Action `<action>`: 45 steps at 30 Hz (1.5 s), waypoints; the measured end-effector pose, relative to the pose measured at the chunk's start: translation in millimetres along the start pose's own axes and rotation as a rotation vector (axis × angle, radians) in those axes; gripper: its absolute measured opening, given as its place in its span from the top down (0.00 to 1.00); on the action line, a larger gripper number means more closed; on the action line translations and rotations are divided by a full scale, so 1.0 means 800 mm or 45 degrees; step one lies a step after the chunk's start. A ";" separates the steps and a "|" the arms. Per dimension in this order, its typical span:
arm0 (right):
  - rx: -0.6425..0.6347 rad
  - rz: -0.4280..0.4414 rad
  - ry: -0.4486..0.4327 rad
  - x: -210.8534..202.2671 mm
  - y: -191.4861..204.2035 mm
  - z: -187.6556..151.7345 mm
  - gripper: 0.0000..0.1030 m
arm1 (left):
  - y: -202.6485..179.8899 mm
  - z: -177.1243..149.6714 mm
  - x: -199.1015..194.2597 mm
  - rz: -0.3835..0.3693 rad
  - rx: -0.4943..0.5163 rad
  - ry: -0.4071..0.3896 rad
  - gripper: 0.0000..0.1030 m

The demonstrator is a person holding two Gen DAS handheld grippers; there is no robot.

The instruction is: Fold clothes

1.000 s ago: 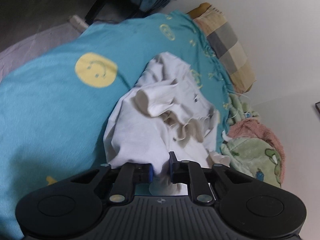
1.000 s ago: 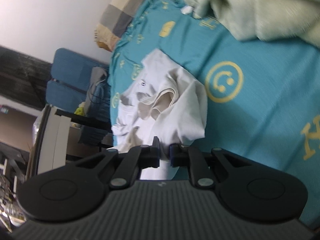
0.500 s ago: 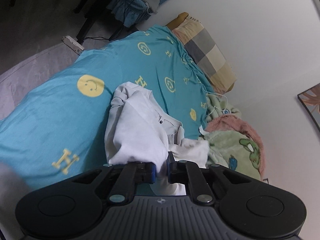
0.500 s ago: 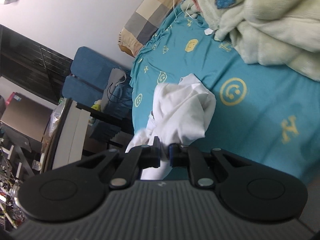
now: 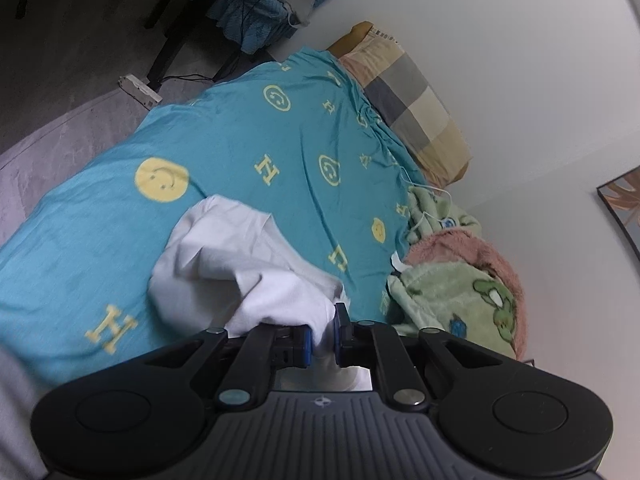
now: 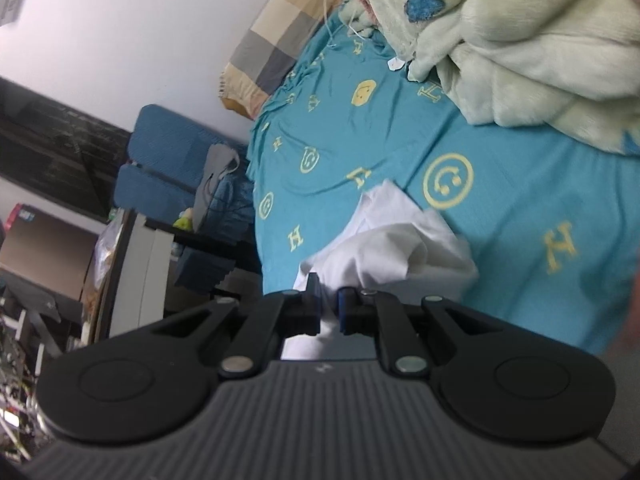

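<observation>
A white garment (image 5: pixel 240 260) hangs bunched above the teal bedsheet (image 5: pixel 224 128) with yellow smiley faces. My left gripper (image 5: pixel 322 334) is shut on a fold of its cloth, which droops away to the left. My right gripper (image 6: pixel 329 307) is shut on another part of the same white garment (image 6: pixel 392 248), which hangs in a crumpled bundle just beyond the fingers. The part of the cloth between the two grippers is hidden.
A checked pillow (image 5: pixel 412 96) lies at the head of the bed by the white wall. A green and pink plush blanket (image 5: pixel 464 292) is heaped at the bed's far side, and it also shows in the right wrist view (image 6: pixel 520 40). Blue chairs (image 6: pixel 168 160) and a desk stand beside the bed.
Both grippers have lifted the white garment off the bed and pulled back. The garment, spread crumpled on the sheet before, now hangs bunched from both grippers.
</observation>
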State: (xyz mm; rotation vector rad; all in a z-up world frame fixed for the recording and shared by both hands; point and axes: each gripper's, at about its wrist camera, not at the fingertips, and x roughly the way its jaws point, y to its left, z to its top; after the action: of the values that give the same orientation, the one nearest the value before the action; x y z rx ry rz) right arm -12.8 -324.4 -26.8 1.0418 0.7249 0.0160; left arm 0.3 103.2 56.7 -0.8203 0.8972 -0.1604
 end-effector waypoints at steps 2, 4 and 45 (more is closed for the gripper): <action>0.022 -0.017 0.015 0.030 0.004 0.020 0.89 | -0.004 0.025 0.035 0.032 -0.023 0.005 0.89; 0.030 -0.033 0.032 0.060 0.008 0.038 0.89 | -0.006 0.048 0.071 0.057 -0.024 0.013 0.89; -0.860 -0.249 0.021 0.297 0.027 0.019 0.31 | 0.011 0.027 0.340 0.359 0.941 -0.010 0.15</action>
State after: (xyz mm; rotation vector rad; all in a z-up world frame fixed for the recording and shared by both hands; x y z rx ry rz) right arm 185.5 -244.0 -133.3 0.3251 0.7585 0.0944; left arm 187.0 0.0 -113.6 -0.0070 0.8493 -0.2212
